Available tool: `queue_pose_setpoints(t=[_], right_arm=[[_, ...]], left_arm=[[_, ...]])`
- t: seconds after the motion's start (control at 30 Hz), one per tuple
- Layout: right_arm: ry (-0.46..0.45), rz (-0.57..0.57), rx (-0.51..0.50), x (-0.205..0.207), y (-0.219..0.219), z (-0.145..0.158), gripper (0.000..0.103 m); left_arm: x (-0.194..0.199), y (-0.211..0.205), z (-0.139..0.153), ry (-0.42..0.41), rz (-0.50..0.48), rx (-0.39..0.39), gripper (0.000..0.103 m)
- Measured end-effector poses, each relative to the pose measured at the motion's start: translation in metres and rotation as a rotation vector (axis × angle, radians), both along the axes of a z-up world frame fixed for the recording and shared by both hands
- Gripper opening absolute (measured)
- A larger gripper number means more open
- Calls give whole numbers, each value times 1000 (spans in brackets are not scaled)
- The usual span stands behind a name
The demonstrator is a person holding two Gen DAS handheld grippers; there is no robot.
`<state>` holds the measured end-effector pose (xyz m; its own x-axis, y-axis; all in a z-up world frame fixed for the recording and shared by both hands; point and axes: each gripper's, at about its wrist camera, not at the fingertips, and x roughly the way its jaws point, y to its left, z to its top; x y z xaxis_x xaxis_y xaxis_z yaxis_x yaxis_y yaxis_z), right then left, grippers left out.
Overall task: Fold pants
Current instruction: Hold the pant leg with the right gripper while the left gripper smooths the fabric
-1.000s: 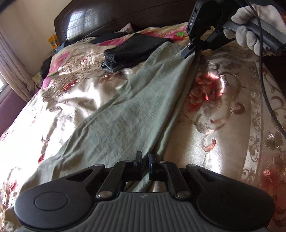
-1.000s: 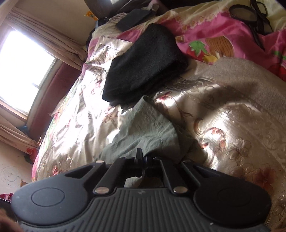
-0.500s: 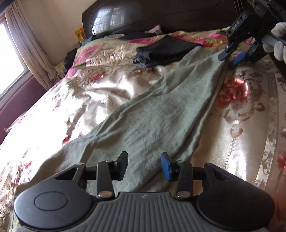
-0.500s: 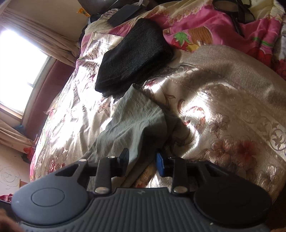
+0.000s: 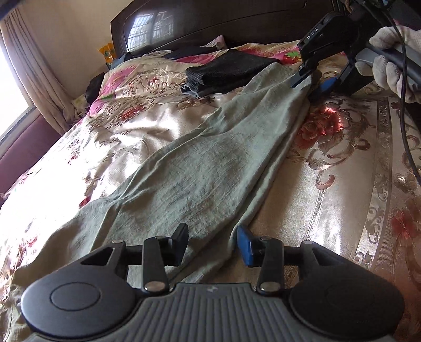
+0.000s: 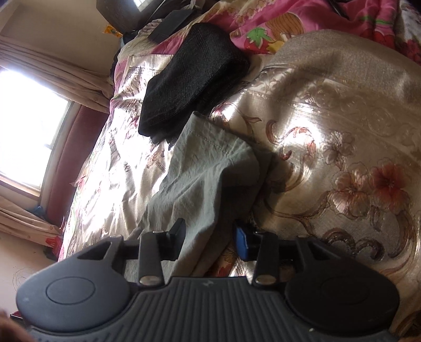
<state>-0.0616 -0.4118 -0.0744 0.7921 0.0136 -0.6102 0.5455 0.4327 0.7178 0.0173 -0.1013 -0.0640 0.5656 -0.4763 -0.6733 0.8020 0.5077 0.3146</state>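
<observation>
Grey-green pants (image 5: 200,168) lie stretched along the bed, one end near me and the hem end far away. My left gripper (image 5: 212,243) is open just above the near end, holding nothing. My right gripper (image 6: 209,236) is open over the hem end (image 6: 210,157); it also shows in the left wrist view (image 5: 313,84), held by a gloved hand, jaws apart beside the far edge of the pants.
A folded black garment (image 5: 229,71) lies on the bed just beyond the pants' far end (image 6: 194,76). The floral bedspread (image 5: 342,163) covers the bed. A dark headboard (image 5: 210,23) stands behind. A window and curtain (image 5: 23,68) are at left.
Both grippers were shut on the pants' ends a second ago. Both have opened and let the cloth go; the pants now lie flat on the bed.
</observation>
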Motion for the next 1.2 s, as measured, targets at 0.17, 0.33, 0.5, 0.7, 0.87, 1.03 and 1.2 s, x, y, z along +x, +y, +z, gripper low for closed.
queue_pose_setpoints(t=[0.17, 0.33, 0.5, 0.7, 0.87, 1.03, 1.2], right_arm=[[-45, -22, -12, -5, 9, 3, 44], [-8, -40, 67, -25, 12, 3, 44], [42, -47, 2, -1, 15, 6, 44], [-16, -107, -3, 6, 10, -4, 42], [-62, -125, 36, -13, 19, -9, 44], [-119, -123, 72, 12, 11, -20, 42], [-269, -145, 162, -3, 4, -21, 39]], left_arm=[[2, -1, 0, -13, 2, 10, 56], [6, 4, 0, -4, 17, 2, 56], [5, 2, -2, 5, 23, 0, 56], [3, -1, 1, -8, 20, -14, 57], [11, -7, 3, -4, 25, -48, 57], [9, -19, -1, 2, 0, -26, 57], [8, -27, 0, 3, -15, -7, 57]])
